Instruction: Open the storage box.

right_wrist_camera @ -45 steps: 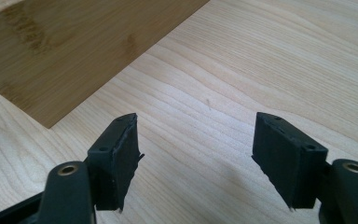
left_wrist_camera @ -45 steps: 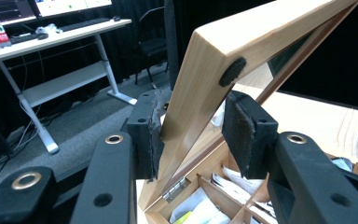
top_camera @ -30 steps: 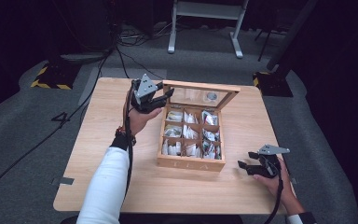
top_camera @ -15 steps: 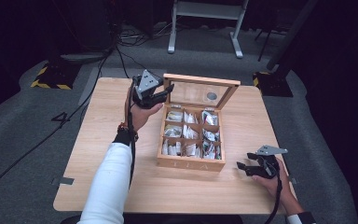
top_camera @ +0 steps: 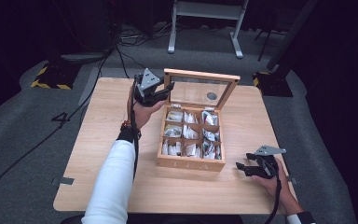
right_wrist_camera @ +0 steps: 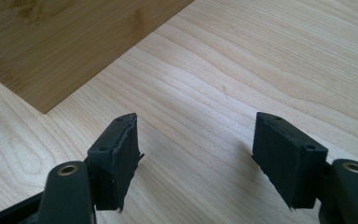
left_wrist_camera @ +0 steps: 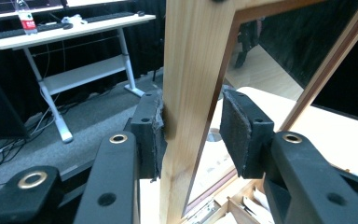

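High view: left gripper (top_camera: 167, 89) clamps the upright lid (top_camera: 200, 88) of the tea box (top_camera: 189, 162); right gripper (top_camera: 242, 168) rests unclenched on the table (top_camera: 98, 140).

The upright lid (top_camera: 200, 88) walled off the tea box (top_camera: 189, 161) at its far side; from above, the compartments lay open. Bare table (top_camera: 98, 140) spread wide at left and along the near edge

I read "TEA" on the front wall of the wooden box (top_camera: 189, 163), and a white "4" on the floor (top_camera: 61, 116) left of my counter.
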{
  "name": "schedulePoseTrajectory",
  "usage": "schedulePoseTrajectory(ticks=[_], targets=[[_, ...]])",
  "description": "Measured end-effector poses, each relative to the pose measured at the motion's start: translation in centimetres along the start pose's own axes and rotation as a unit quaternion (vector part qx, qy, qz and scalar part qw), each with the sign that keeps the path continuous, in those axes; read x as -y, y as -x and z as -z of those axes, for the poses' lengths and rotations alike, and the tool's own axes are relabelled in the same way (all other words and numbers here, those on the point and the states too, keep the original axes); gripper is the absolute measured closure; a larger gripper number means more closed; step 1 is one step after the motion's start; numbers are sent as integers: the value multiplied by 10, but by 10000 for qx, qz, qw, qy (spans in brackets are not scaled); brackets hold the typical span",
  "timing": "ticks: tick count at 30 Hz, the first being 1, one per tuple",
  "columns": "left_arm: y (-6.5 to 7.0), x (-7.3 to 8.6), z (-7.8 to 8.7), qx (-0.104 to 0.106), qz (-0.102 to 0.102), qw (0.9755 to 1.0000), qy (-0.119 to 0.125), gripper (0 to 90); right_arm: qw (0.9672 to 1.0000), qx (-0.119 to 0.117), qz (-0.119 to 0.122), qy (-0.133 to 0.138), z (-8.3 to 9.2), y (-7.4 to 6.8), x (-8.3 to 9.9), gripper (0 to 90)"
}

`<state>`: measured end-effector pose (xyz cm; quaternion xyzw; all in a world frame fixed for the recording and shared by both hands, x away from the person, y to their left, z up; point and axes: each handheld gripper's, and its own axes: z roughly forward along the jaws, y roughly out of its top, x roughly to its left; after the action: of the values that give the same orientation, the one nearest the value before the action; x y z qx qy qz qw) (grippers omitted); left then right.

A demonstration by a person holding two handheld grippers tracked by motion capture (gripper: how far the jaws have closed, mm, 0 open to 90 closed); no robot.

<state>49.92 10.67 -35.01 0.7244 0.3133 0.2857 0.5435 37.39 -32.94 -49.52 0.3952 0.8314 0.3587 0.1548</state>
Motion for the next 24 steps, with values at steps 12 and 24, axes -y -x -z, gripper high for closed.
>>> schedulePoseTrajectory(ticks=[12,24], targets=[[0,5,-15,-240,85,9997,-69,574,10000,-7,38,-49,-2,-1,1,322],[-2,9,-25,-360,169,9992,-101,566,10000,-4,57,-48,-2,-1,1,322]])
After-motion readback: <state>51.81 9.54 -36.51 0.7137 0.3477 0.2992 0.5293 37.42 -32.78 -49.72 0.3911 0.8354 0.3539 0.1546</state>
